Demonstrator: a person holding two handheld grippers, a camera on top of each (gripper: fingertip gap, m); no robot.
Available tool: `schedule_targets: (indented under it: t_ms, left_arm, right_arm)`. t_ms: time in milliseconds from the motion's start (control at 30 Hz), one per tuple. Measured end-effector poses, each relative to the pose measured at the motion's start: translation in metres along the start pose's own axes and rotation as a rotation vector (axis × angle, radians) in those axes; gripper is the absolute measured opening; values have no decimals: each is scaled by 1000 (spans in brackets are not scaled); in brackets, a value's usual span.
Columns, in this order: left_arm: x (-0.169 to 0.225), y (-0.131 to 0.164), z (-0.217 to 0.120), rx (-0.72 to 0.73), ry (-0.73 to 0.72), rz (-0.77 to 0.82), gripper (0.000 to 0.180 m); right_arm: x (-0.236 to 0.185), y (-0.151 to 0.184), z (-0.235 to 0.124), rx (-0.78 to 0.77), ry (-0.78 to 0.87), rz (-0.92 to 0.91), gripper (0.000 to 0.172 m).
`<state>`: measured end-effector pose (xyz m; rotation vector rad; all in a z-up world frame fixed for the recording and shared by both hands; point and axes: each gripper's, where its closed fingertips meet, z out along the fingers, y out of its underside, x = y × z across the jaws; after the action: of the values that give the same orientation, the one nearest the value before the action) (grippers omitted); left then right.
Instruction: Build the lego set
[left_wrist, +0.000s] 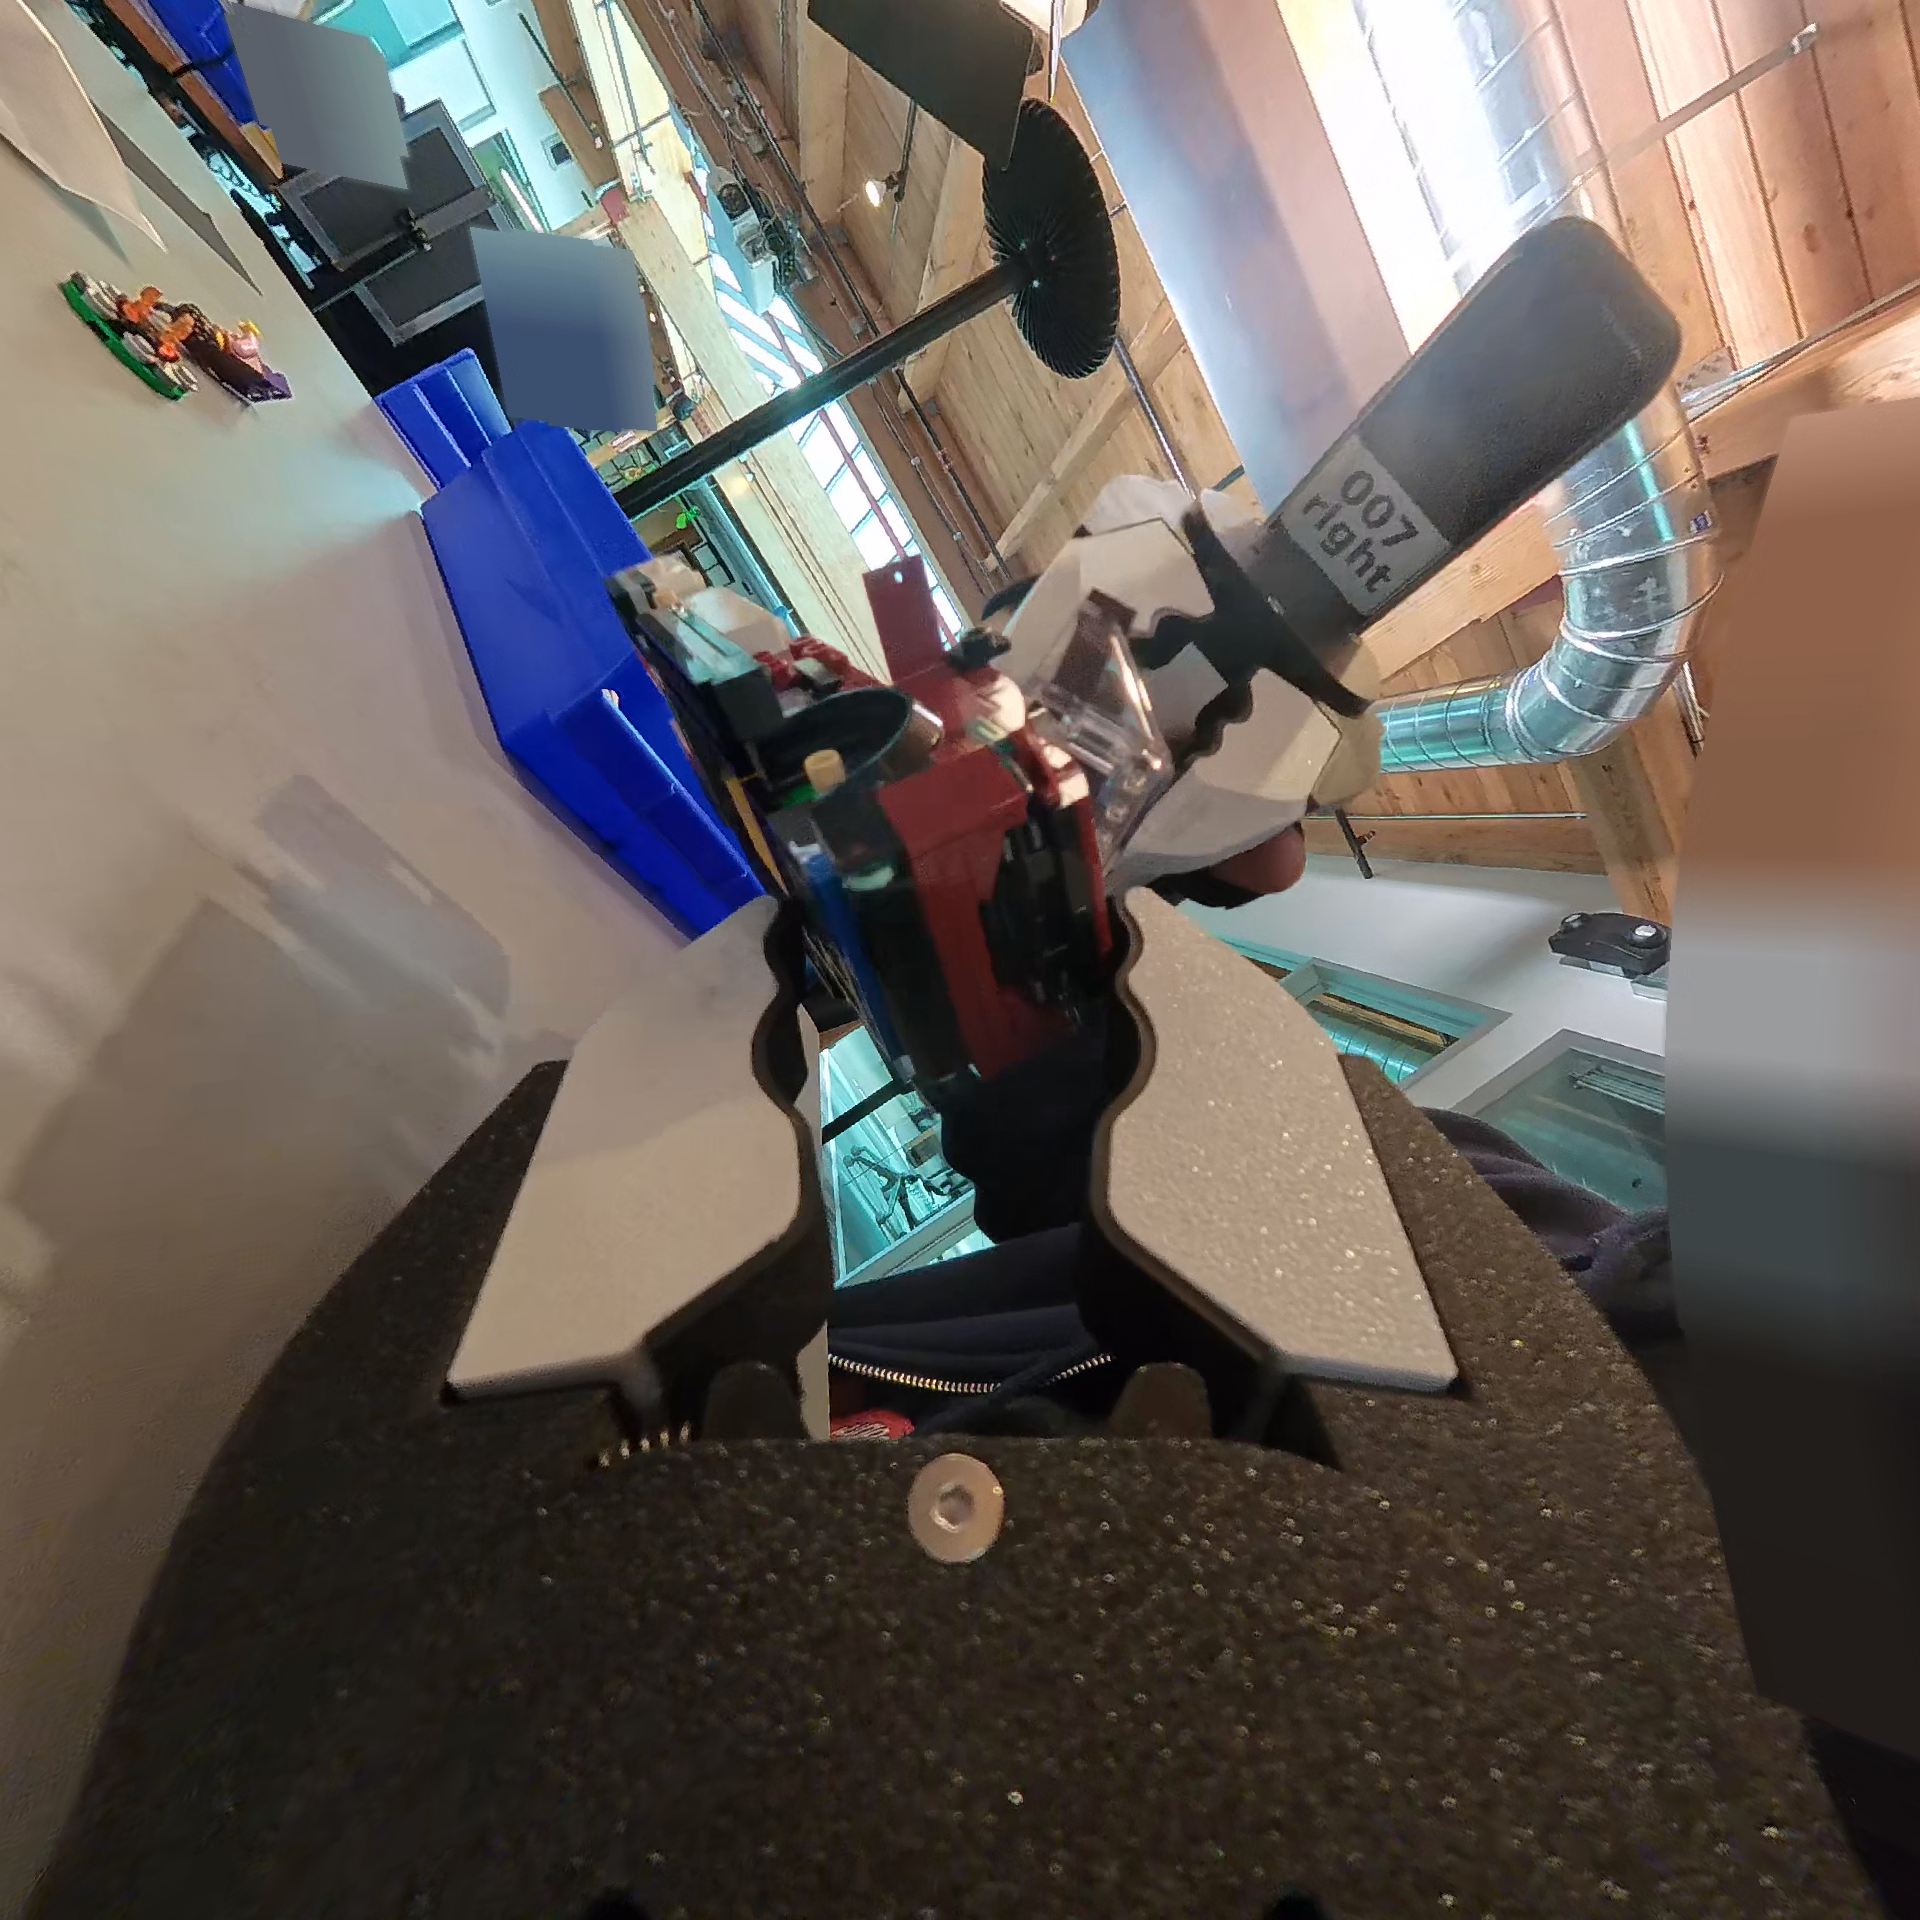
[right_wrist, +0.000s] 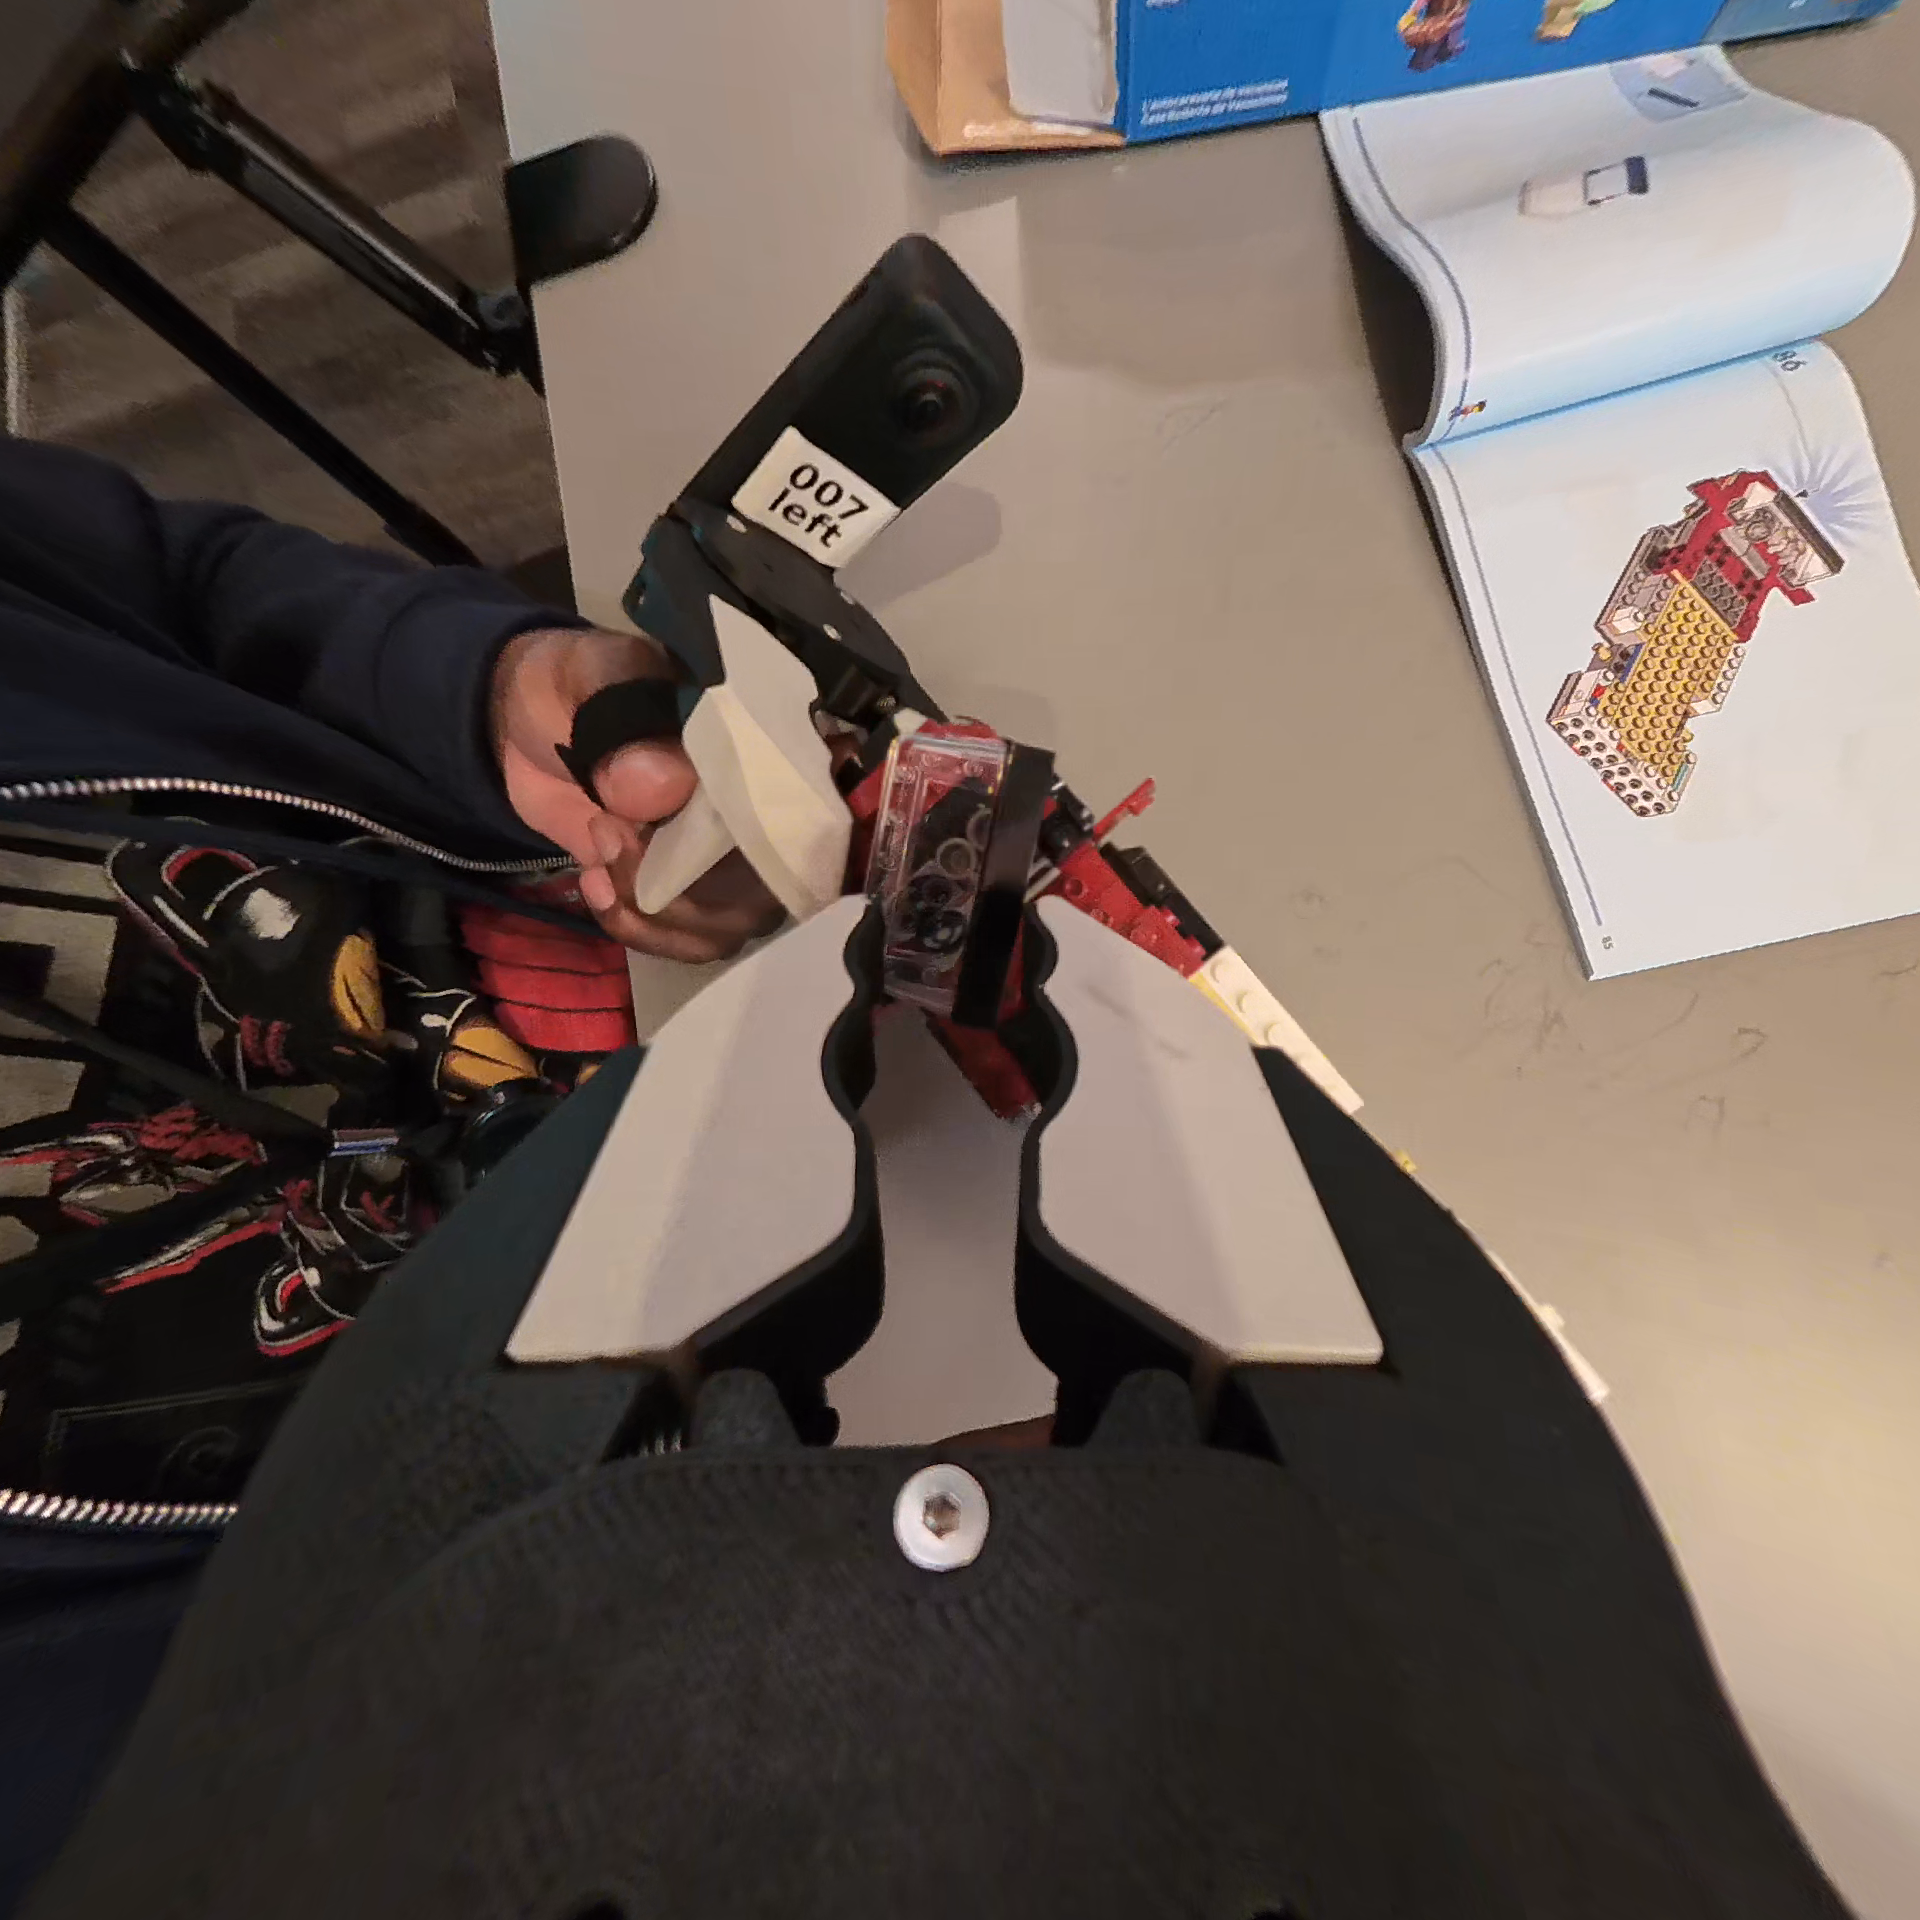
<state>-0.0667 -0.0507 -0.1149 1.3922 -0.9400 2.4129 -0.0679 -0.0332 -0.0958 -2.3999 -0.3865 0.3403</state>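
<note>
Left wrist view showed the left gripper (left_wrist: 961, 935) clamped on a dark red and black brick-built model (left_wrist: 956, 862), held in mid-air at the centre of the frame, its pads pressed to the model's two sides. Above and to the right, the right gripper (left_wrist: 1174, 717) gripped a clear transparent piece (left_wrist: 1101, 717) at the model's upper end. In the right wrist view that gripper (right_wrist: 951, 966) had its jaws closed on the clear piece (right_wrist: 925, 862) and the black strip (right_wrist: 1003, 883) beside it, with the person's hand (right_wrist: 603, 769) at the left of the frame and the grey table (right_wrist: 1195, 520) below. An open instruction booklet (right_wrist: 1662, 520) lay at the upper right.

The risk, as I judged it, was separation: two grippers pulling or twisting on one studded assembly could pop the clear piece off or split the model, dropping parts over the table edge. A blue bin (left_wrist: 561, 644) stood at the left behind the model.
</note>
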Motion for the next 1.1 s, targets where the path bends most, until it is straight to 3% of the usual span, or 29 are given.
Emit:
schedule_targets:
  t_ms: [500, 700, 1100]
  left_arm:
    - [-1, -1, 0, 60, 22, -78, 55]
    - [-4, -3, 0, 145, 10, -104, 55]
    - [-15, -19, -10, 375, -100, -67, 55]
  right_arm:
    - [3, -5, 6, -22, 30, 82, 18]
    - [9, -6, 10, 57, 41, 190, 17]
    - [13, -15, 17, 155, 94, 236, 11]
